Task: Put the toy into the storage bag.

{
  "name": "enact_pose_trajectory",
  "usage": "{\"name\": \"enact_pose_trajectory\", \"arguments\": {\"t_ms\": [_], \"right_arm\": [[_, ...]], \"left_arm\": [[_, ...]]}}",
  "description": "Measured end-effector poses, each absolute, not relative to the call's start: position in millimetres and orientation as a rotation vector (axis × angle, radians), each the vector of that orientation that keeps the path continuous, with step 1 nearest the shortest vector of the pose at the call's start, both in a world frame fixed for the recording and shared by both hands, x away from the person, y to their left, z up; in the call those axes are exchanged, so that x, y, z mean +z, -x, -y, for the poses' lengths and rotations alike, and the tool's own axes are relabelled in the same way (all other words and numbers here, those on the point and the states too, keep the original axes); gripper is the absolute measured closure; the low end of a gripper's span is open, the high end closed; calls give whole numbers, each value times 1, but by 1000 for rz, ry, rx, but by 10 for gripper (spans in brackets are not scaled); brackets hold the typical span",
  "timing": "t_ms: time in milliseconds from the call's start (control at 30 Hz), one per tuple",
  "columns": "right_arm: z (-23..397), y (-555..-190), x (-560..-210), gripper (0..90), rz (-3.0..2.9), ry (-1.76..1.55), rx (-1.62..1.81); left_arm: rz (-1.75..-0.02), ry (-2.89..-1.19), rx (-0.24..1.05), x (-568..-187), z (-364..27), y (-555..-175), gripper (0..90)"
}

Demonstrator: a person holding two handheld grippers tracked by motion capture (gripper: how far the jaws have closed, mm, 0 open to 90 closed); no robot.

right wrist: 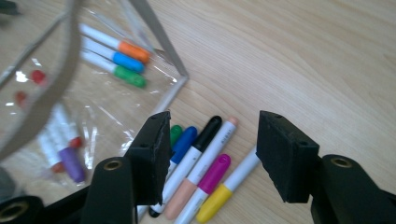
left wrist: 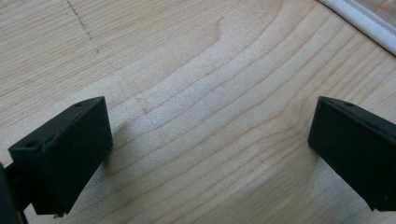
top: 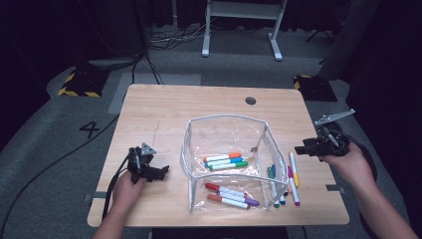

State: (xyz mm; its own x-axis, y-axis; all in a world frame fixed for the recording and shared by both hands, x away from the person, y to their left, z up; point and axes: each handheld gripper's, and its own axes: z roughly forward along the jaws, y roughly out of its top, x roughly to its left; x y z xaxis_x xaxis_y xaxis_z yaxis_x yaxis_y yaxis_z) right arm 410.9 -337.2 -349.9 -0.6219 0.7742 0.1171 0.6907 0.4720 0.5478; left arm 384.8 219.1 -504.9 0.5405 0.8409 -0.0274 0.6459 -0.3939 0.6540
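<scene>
Pouch (top: pixel 225 130) wall beside loose markers (right wrist: pixel 205 172) — table (top: pixel 164 107) bare elsewhere.

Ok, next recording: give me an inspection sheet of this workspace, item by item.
Surface: wooden table, grommet hole.
Job's things: clear pouch with six markers inside; loose markers beside it.
Clutter: nothing seen.
Grippers: left gripper open, low over bare wood; right gripper open above the loose markers, nothing between its fingers.
Cables: black cable trailing from the left gripper; more on the floor.
Surroundings: grey carpet, white desk legs.
</scene>
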Motion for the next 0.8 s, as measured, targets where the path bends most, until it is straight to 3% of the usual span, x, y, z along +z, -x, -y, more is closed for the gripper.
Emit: {"name": "enact_pose_trajectory", "arguments": {"t_ms": [433, 800], "right_arm": [[350, -422, -433, 534, -2593, -1513, 645], [351, -427, -456, 650, -2586, -1541, 476]], "left_arm": [[-1193, -2166, 412, -505, -219, -385, 0], [-1193, -2166, 412, -505, -219, -385, 0]]}}
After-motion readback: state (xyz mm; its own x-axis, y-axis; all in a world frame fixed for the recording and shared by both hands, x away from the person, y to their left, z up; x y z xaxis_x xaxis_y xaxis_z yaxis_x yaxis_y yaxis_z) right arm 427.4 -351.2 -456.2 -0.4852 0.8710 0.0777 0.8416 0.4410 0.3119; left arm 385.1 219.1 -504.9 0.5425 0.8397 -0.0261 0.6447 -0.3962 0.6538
